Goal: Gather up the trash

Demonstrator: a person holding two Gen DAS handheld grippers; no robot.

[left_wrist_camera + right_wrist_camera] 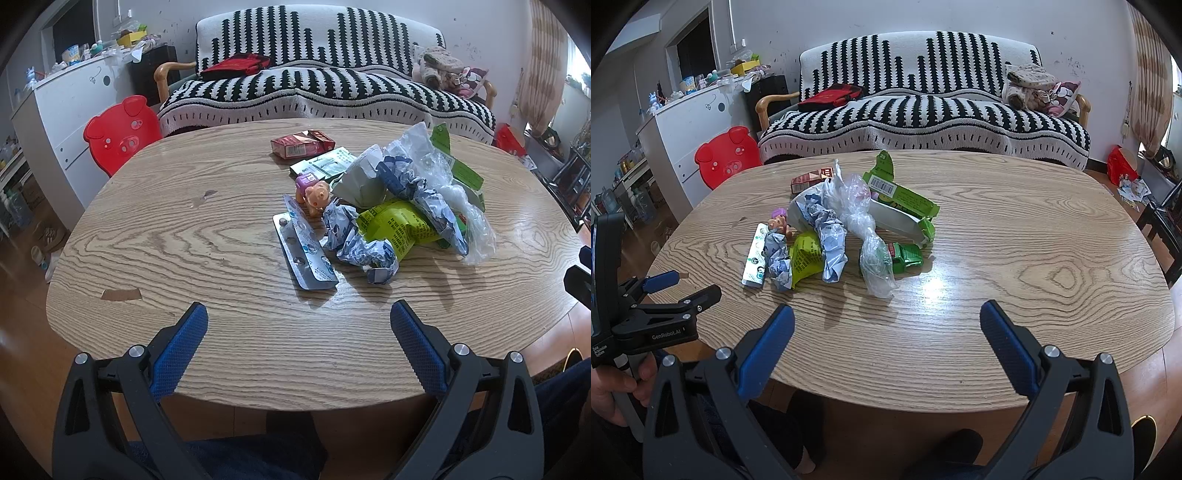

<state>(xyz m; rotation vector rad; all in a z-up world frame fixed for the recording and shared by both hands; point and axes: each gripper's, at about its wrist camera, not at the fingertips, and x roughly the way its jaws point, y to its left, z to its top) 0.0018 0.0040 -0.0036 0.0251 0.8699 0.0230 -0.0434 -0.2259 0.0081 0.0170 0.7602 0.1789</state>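
Blue-padded fingers [192,332] of the left gripper [298,312] stand wide apart over the near edge of the oval wood-grain bench [184,236], holding nothing; the right gripper [886,312] hangs likewise, its blue fingers [1001,328] spread and empty. Nothing seems collected yet.

At about one o'clock from the left gripper, and eleven o'clock from the right, lies the heap of trash: a silver foil blister strip [304,251] nearest, crumpled blue-and-white paper wrappers [354,240], a lime-green printed packet [399,223], a clear crinkled plastic bag [873,258], a torn green cardboard carton [905,195] and a red cardboard box [301,144] at the far side.

A small pink plastic toy figure [314,192] and a green toy truck [907,254] sit touching the litter. Pinching crumpled paper at its bulk, one piece at a time, looks wisest; the flat blister strip will likely need lifting by an edge, with the toys left behind.
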